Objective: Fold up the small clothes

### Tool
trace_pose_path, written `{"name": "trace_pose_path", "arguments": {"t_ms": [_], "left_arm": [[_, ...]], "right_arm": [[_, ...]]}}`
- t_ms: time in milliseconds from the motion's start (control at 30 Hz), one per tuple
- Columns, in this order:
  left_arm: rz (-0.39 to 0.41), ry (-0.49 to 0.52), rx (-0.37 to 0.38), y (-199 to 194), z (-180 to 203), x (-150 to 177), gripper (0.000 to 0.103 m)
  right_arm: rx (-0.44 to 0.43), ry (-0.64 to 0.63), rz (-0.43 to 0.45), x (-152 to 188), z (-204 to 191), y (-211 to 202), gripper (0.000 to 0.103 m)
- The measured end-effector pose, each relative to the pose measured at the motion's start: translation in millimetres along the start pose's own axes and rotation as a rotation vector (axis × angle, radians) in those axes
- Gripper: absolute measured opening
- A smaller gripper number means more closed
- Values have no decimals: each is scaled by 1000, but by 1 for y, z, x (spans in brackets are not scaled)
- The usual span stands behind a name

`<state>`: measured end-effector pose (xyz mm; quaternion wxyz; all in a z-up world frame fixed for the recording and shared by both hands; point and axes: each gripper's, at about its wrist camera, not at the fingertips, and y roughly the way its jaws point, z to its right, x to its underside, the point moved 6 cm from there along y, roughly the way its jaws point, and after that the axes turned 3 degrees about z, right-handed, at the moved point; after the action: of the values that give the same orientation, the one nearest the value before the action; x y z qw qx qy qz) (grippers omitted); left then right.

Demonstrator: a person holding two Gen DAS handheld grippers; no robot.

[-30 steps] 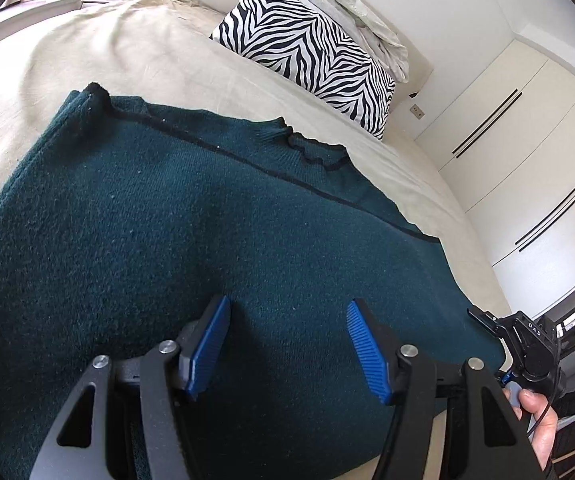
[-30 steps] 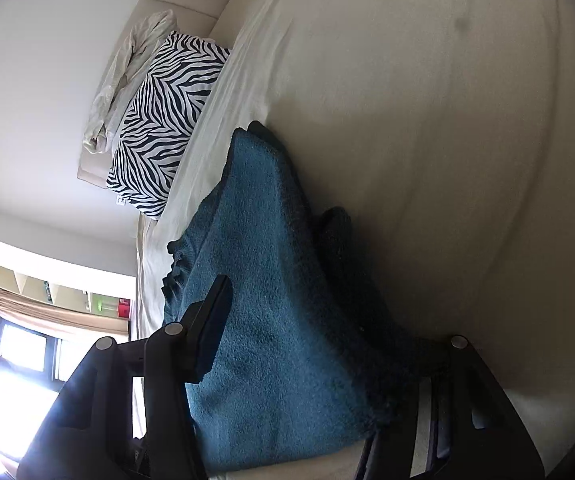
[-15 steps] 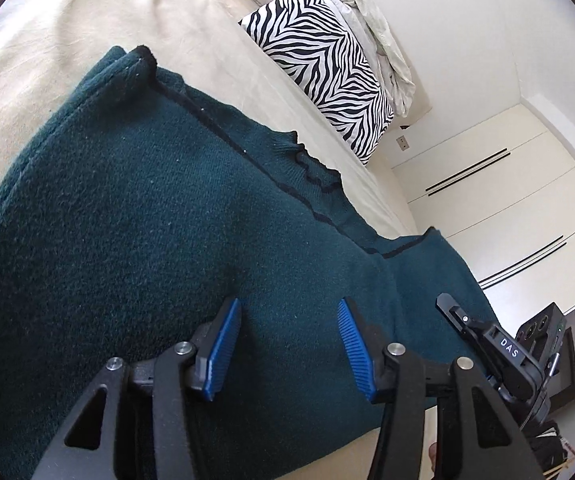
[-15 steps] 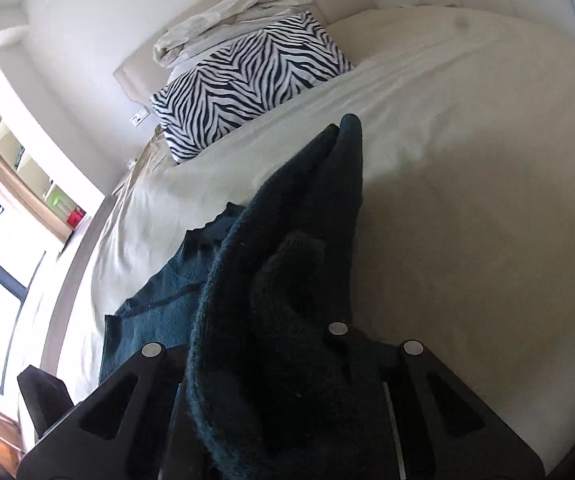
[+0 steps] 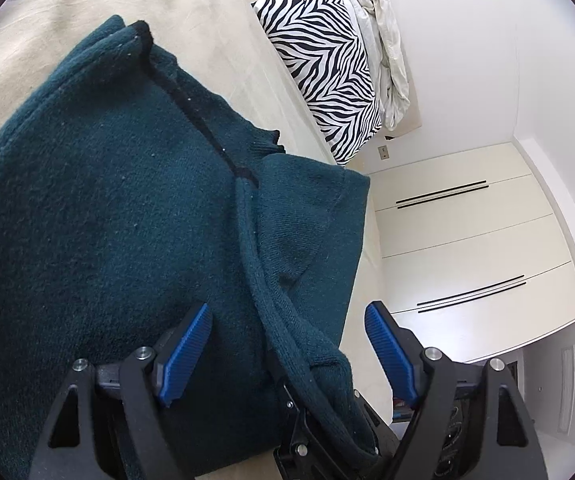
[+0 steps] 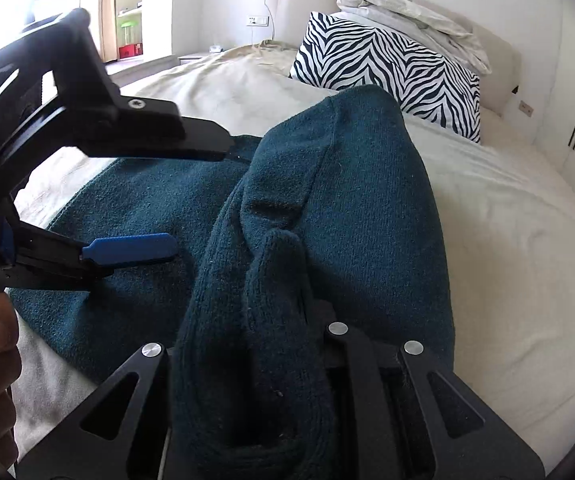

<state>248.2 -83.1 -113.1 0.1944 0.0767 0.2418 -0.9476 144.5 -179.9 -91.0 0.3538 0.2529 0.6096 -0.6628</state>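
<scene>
I see that the right gripper (image 6: 283, 344) has carried one side of the sweater (image 5: 99, 208) across since a second ago: that side then lay out toward the wardrobe and now lies doubled over the sweater's body, with its bunched edge pinched in jaws that have closed onto it. The left gripper (image 5: 287, 348) has rolled and shifted a little; its jaws have just been opening and now stand spread, blue pads (image 5: 189, 350) clear of the fabric, with the folded edge running between them untouched. The sweater lies on the bed (image 6: 507, 216), well short of the zebra pillow (image 6: 391, 80). In the right wrist view the left gripper (image 6: 201, 196) hovers over the sweater on the side away from the pillow.
</scene>
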Motion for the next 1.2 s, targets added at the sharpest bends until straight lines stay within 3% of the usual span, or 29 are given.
{"name": "trace_pose_path", "arguments": {"t_ms": [100,267,333,400,567,767,800,833,900,1100,1200], "left_arm": [[-41,21,-37,19,5,-1,76],[-151,70,-105,41,6,-2,44],[-165,107,-118,41,9,-8,22],[-177,120,-128,38,8,-13,15],[-156,166,-133,30,9,-16,13],[-113,231,-165,-15,3,-52,13],[-101,240,-179,-24,-1,-60,13],[-91,246,-192,-33,-5,-68,13],[-75,259,-224,-46,-15,-83,13],[-103,225,-302,-52,-62,-94,15],[-65,204,-258,-50,-68,-91,16]], "right_arm": [[11,-54,28,2,-9,-9,12],[32,-116,56,5,-17,-17,12],[7,-119,64,10,-22,-22,13],[-47,-89,70,9,-22,-24,14],[-65,-133,95,8,-34,-35,17],[-229,-73,95,12,-32,-60,23],[-245,-64,100,11,-30,-64,30],[-258,-48,110,10,-28,-68,45],[-281,-14,124,8,-24,-71,56],[-329,-56,74,7,-38,-59,56],[-329,-61,52,12,-49,-54,56]]}}
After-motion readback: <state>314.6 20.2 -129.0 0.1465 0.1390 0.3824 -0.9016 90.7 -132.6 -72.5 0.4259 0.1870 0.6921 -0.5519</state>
